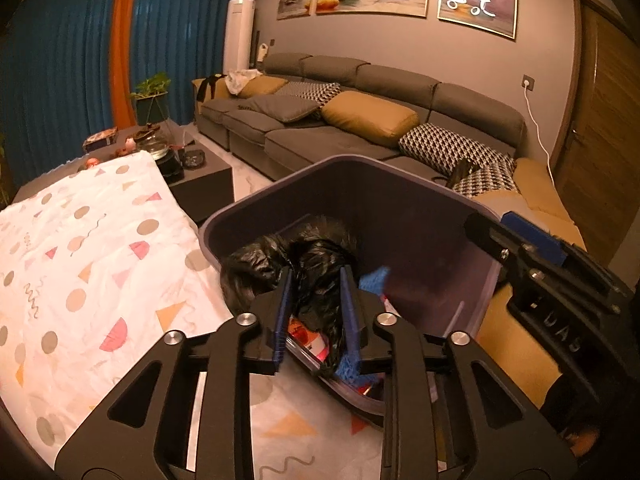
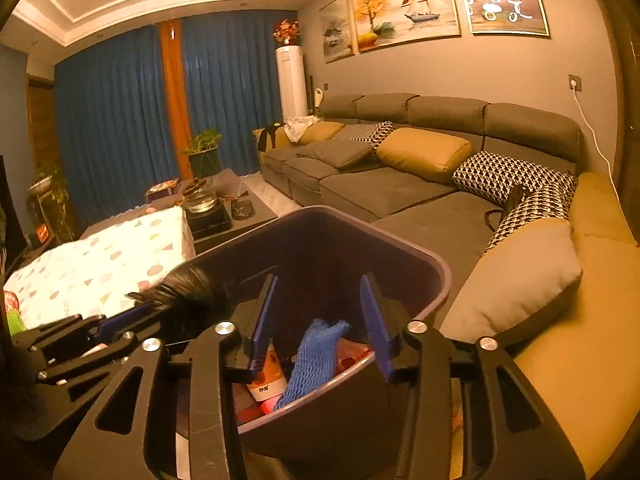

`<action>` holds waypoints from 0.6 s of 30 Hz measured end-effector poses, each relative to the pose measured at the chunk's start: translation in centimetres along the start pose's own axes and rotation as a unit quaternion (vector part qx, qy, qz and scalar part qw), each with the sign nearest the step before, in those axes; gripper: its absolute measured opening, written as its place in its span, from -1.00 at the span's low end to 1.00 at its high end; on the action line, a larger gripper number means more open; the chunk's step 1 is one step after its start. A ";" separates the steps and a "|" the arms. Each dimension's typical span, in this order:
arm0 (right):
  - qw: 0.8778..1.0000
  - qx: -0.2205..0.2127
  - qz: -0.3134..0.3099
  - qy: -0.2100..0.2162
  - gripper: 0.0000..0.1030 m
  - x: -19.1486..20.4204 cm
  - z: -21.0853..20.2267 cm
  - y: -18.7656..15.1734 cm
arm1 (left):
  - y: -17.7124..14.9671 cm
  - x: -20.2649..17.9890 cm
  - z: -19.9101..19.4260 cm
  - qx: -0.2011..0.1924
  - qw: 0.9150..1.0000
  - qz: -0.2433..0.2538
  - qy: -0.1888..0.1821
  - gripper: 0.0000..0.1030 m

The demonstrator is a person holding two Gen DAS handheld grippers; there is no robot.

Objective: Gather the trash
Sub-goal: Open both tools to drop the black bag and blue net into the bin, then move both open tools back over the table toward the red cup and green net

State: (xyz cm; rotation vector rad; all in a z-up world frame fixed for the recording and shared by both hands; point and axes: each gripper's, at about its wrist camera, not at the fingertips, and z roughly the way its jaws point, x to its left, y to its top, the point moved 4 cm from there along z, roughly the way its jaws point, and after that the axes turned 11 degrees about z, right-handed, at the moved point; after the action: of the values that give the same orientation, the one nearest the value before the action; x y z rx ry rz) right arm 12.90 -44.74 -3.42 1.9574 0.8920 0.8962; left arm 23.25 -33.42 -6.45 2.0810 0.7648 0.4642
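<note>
Left wrist — bag (image 1: 316,264) between claw (image 1: 316,312) pads

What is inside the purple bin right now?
Inside the purple bin: crumpled black plastic bag, blue foam net, orange-labelled packet. Anything beneath them is covered.

Crinkly glossy black plastic bag (image 1: 308,264), smooth matt bin (image 1: 400,208)
</note>
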 end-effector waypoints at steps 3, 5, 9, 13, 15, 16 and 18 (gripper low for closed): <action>1.000 -0.004 0.003 -0.003 -0.11 -0.2 -0.3 0.0 | -0.3 0.0 -0.1 -0.002 1.000 0.000 0.005 -0.08; 1.000 -0.006 0.006 -0.004 -0.09 -0.3 -0.5 0.1 | -0.5 0.2 -0.4 -0.005 1.000 -0.003 0.007 0.09; 1.000 -0.012 0.008 -0.004 0.05 -0.4 -1.2 0.1 | -1.0 1.3 -1.6 -0.014 0.999 -0.014 0.028 0.50; 1.000 -0.021 0.010 -0.003 0.36 -0.3 -2.2 -0.2 | -2.0 2.9 -3.4 -0.017 0.998 -0.031 0.050 0.69; 1.000 -0.025 0.010 -0.003 0.49 -0.1 -2.8 -0.3 | -2.8 4.0 -4.8 -0.018 0.997 -0.040 0.068 0.72; 1.000 -0.025 0.010 -0.003 0.53 0.0 -3.0 -0.4 | -3.1 4.4 -5.3 -0.019 0.996 -0.042 0.077 0.75; 1.000 -0.027 0.007 0.001 0.59 0.4 -3.6 -0.7 | -3.9 5.5 -6.9 -0.020 0.993 -0.051 0.106 0.77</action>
State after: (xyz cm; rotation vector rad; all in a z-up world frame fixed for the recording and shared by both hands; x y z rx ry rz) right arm 9.90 -42.81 -2.36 1.9195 0.8475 0.9206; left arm 22.04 -23.92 -5.50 1.9645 0.9719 0.6446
